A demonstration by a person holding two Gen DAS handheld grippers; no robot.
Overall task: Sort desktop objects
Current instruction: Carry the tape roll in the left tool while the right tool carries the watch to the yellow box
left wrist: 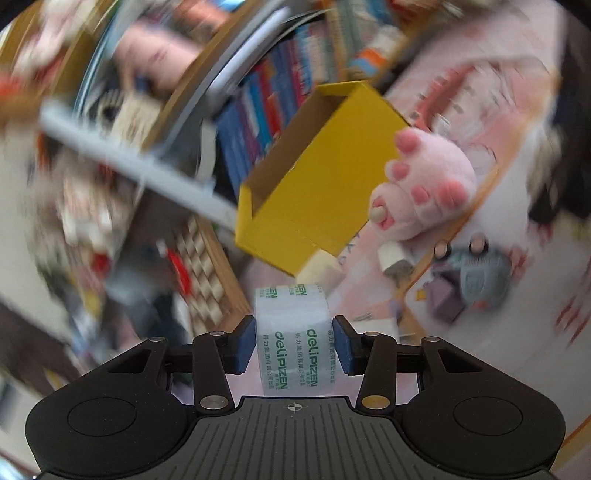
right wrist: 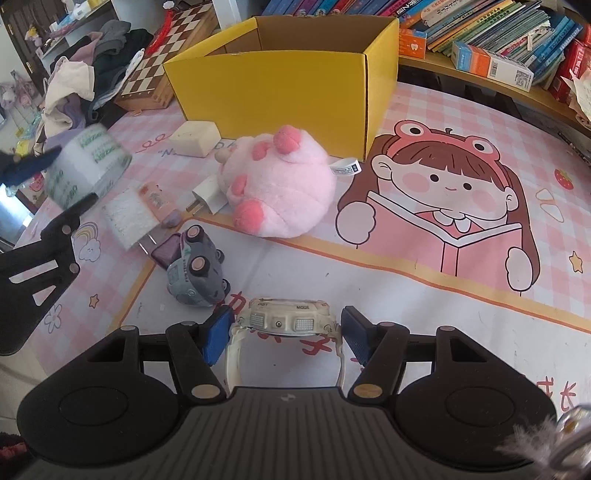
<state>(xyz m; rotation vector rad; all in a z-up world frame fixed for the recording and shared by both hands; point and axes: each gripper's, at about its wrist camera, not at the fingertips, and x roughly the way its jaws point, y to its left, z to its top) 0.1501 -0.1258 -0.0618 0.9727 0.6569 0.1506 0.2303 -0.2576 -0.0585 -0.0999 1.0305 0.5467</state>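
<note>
A roll of clear tape with green print (left wrist: 295, 354) is clamped between the blue pads of my left gripper (left wrist: 293, 325), which is shut on it and held in the air. The right wrist view shows this tape roll (right wrist: 85, 162) and the left gripper (right wrist: 62, 181) blurred at the far left, above the mat. Ahead stands an open yellow cardboard box (left wrist: 325, 177) (right wrist: 280, 92), with a pink plush toy (left wrist: 432, 188) (right wrist: 280, 188) in front of it. My right gripper (right wrist: 286, 328) is shut on a white digital watch (right wrist: 284, 317), its pads against the strap on both sides.
On the pink cartoon desk mat (right wrist: 461, 295) lie a grey toy car (right wrist: 195, 269), a white charger plug (right wrist: 212, 194), a white block (right wrist: 195, 138) and a small tube (right wrist: 155, 199). A chessboard (right wrist: 162, 70) and clothes (right wrist: 92, 62) sit back left, books (right wrist: 480, 26) behind.
</note>
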